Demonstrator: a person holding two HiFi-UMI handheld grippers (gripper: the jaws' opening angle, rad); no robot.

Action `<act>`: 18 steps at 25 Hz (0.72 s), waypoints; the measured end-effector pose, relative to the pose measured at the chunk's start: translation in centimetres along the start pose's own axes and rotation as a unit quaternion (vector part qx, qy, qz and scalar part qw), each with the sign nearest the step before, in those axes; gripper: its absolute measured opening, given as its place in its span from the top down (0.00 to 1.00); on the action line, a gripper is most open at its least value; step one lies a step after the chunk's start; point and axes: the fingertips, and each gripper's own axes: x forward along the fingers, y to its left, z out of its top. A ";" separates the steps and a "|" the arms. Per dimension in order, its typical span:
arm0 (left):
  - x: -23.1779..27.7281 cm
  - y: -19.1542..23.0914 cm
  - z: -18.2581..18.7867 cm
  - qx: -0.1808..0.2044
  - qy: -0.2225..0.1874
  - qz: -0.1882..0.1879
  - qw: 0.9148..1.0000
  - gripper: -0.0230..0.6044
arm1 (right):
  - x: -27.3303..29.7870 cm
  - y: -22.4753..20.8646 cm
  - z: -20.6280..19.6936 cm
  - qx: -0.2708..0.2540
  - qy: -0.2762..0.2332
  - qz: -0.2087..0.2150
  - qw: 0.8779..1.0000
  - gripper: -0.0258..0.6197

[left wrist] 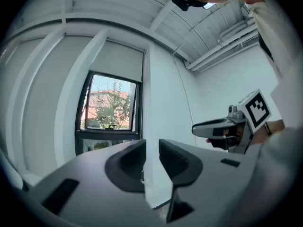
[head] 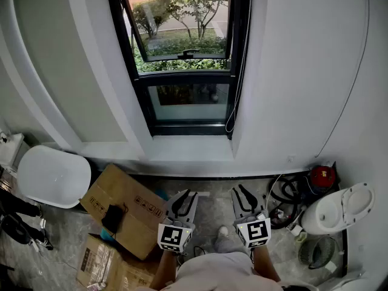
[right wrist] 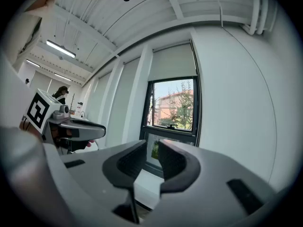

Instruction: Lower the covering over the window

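**A:** Where is the covering at this moment?

**B:** The roller blind (right wrist: 173, 63) sits high over the window (head: 182, 53), and most of the glass is bare. Its pull cord (head: 233, 90) hangs along the frame on the 3 o'clock side of the window, and the loop ends near the sill.

**A:** And the two grippers?

**B:** The left gripper (left wrist: 151, 151) and the right gripper (right wrist: 152, 148) are held level, side by side, well apart from the wall. The fingers of each stand a little apart, with nothing between them. In the head view the cord lies at about 12 o'clock from the right gripper.

**A:** What could go wrong from here?

**B:** The cord is thin, so it may slip out if the fingers do not close squarely on it. It is also a loop, so a pull on the wrong strand would probably raise the blind instead of lowering it. The cardboard boxes (head: 124, 205) lie on the floor at 9 o'clock from the left gripper, and the person could catch a foot on them while stepping forward.
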 end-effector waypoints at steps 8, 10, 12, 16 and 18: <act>3.6 2.6 -0.8 0.004 0.008 0.009 1.000 0.82 | 4.3 -1.7 -0.4 0.016 -0.013 0.006 1.000 0.81; 4.8 3.3 -1.1 0.002 0.011 0.014 1.000 0.82 | 5.8 -2.2 -0.9 0.017 -0.008 0.011 1.000 0.81; 6.1 4.1 -1.3 0.000 0.013 0.017 1.000 0.82 | 7.5 -2.7 -1.3 0.019 -0.003 0.018 1.000 0.81; 9.7 5.6 -1.2 0.003 0.017 0.021 1.000 0.82 | 11.0 -4.5 -1.4 0.021 0.001 0.031 0.999 0.81; 11.7 6.2 -1.0 0.004 0.017 0.024 1.000 0.82 | 12.5 -5.8 -1.4 0.020 0.001 0.035 0.999 0.81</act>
